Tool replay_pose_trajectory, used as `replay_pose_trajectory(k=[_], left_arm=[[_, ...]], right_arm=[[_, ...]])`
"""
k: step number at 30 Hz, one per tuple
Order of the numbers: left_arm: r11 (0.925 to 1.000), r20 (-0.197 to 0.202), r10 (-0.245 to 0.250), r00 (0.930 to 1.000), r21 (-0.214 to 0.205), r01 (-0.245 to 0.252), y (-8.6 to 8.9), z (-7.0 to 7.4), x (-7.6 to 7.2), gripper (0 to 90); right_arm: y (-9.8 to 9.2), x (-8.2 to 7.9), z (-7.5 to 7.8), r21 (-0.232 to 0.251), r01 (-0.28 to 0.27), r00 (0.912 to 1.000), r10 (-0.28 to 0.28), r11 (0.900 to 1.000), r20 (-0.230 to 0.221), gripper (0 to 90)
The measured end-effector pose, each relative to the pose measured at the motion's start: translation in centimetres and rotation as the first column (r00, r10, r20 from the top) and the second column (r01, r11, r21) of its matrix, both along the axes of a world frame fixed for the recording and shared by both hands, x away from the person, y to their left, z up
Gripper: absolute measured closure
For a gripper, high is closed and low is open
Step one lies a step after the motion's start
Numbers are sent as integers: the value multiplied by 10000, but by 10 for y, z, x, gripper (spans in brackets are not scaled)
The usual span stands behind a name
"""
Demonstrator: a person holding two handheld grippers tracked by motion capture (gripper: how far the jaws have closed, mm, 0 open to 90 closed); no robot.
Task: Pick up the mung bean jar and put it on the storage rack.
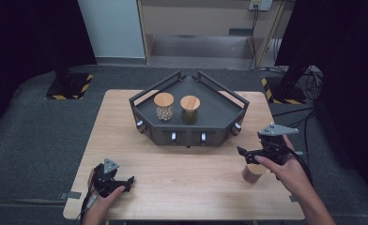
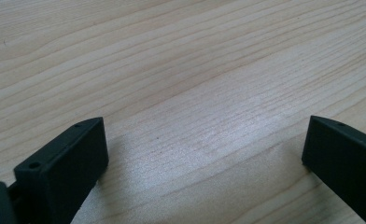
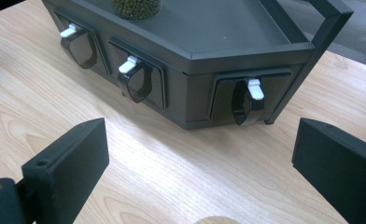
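1. Your two forearms come in at the bottom of the high view. Your left gripper (image 1: 126, 182) sits low over the near left part of the wooden table (image 1: 187, 183), jaws apart with nothing between them. Your right gripper (image 1: 244, 153) hangs directly above a wood-lidded jar (image 1: 254, 173) that stands on the table near the right edge; the jar is just under and slightly nearer to you than the jaw tips. Beyond that gripper, toward the far side, stands the dark rack (image 1: 219, 112), carrying a jar of pale beans (image 1: 164, 106) beside a jar of green beans (image 1: 190, 108).

2. From the left gripper view, your left gripper (image 2: 204, 144) stands wide open, bare wood grain of the table (image 2: 181, 70) lying between and beyond the black jaws.

3. From the right gripper view, your right gripper (image 3: 200, 158) is also spread wide and grips nothing. A sliver of the jar's lid (image 3: 216, 220) shows at the bottom edge, between the jaws and below them. Ahead of the jaws is the rack's front (image 3: 190, 70), with its white-tipped levers (image 3: 254, 88), and the green-bean jar (image 3: 137, 8) on top.
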State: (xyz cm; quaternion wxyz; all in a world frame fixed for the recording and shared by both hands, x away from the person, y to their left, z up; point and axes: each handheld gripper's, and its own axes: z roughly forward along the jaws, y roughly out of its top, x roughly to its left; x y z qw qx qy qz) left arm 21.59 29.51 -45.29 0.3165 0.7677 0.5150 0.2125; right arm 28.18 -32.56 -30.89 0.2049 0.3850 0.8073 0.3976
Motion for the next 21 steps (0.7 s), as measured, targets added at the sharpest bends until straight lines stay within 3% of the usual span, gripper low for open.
replay_pose_trajectory(k=[21], left_arm=[[10000, 1, 2, 10000, -5, -2, 0, 0, 0, 0]], right_arm=[[-17, -13, -20, -123, 380, 9992, -378, 9992, 101, 38]])
